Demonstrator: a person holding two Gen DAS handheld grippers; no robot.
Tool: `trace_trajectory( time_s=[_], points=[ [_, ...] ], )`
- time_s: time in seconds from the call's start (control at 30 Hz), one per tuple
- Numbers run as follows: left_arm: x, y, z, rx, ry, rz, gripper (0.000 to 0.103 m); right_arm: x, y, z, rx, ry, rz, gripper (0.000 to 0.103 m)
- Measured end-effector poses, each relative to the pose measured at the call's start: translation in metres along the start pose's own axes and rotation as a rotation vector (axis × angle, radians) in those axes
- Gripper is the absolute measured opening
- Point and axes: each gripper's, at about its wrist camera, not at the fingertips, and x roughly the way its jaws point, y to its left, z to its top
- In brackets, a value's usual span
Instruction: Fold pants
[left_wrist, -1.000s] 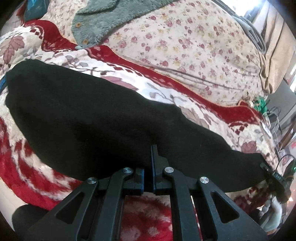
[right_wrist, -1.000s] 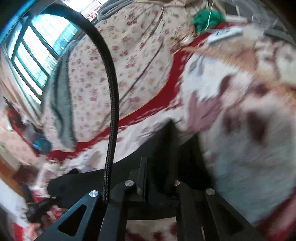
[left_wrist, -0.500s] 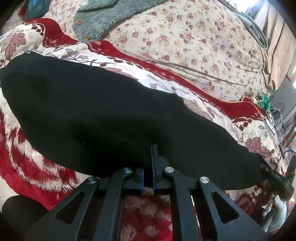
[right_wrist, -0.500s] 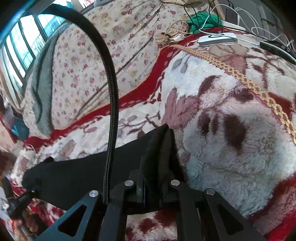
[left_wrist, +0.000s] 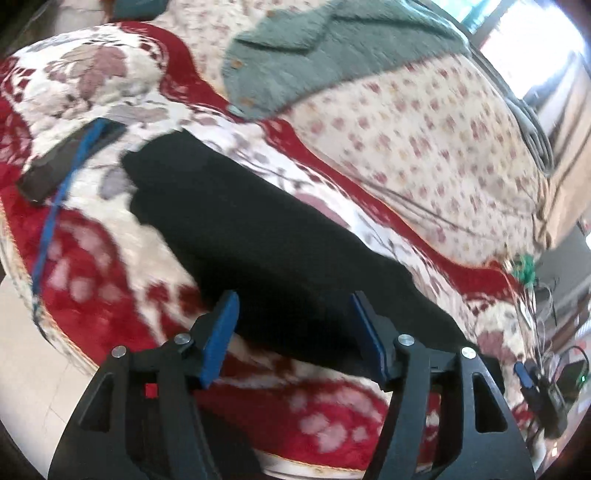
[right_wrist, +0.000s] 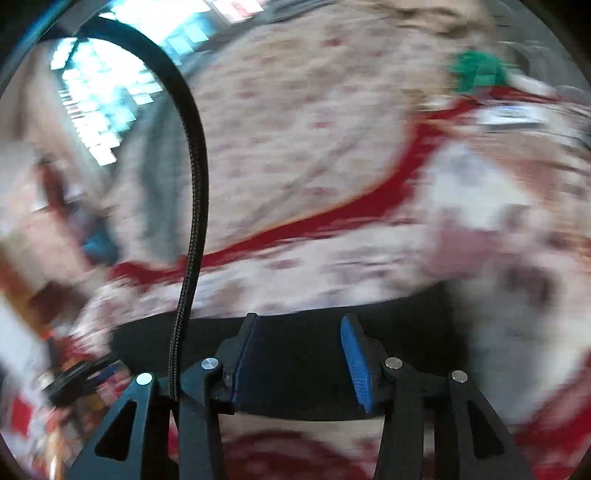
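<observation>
Left wrist view: the left gripper (left_wrist: 293, 334) sits at 6 o'clock with its blue-padded fingers (left_wrist: 221, 338) spread wide apart, holding nothing. Black pants (left_wrist: 273, 254) lie folded in a long band on the red-and-white floral blanket (left_wrist: 92, 273), running from 10 o'clock down to 4 o'clock; their near edge lies between the fingertips, though contact cannot be told. A grey-green fleece garment (left_wrist: 332, 48) rests at 12 o'clock on a small-flowered cover (left_wrist: 424, 147). A dark flat object with a blue cord (left_wrist: 51, 218) across it lies at 9 o'clock. The other gripper's blue tip (left_wrist: 524, 373) shows at 4 o'clock, beside the pants' far end.

Right wrist view, heavily blurred: the right gripper (right_wrist: 301, 354) sits at 6 o'clock, its fingers (right_wrist: 354, 362) also spread apart and gripping nothing. The pants (right_wrist: 295, 362) stretch across the lower frame from 8 o'clock to 4 o'clock, lying beneath and between the fingers. A black braided cable (right_wrist: 195, 177) arches from 11 o'clock down to the gripper. Something green (right_wrist: 476, 74) sits at 1 o'clock.
</observation>
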Motion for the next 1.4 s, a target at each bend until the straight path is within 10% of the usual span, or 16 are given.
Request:
trace_trajectory(
  time_s=[0.33,0.57,0.63,0.77,0.9,1.2,1.3,1.4],
  points=[
    [0.032,0.029,0.023,-0.117,0.061,-0.036,0.062,0.15,0.162,-0.048,-0.373,0.238,0.34,0.046],
    [0.041,0.037,0.031,-0.177,0.061,-0.072,0.061,0.221,0.236,-0.086,-0.667,0.307,0.304,0.048],
    [0.041,0.035,0.033,-0.152,0.057,-0.054,0.048,0.237,0.246,-0.095,-0.738,0.279,0.257,0.045],
    [0.034,0.038,0.034,-0.094,0.036,-0.012,0.019,0.24,0.233,-0.082,-0.604,0.288,0.323,0.01],
    [0.021,0.043,0.031,-0.07,0.011,-0.025,0.014,0.231,0.236,-0.077,-0.577,0.314,0.374,0.007],
    [0.025,0.045,0.018,-0.067,0.03,0.094,0.018,0.235,0.241,-0.109,-0.642,0.354,0.336,0.011],
    [0.01,0.034,0.013,-0.017,-0.028,0.161,0.038,0.221,0.238,-0.102,-0.609,0.354,0.384,0.041],
    [0.0,0.023,0.007,0.025,-0.067,0.191,0.039,0.201,0.222,-0.092,-0.544,0.335,0.394,0.045]
  ],
)
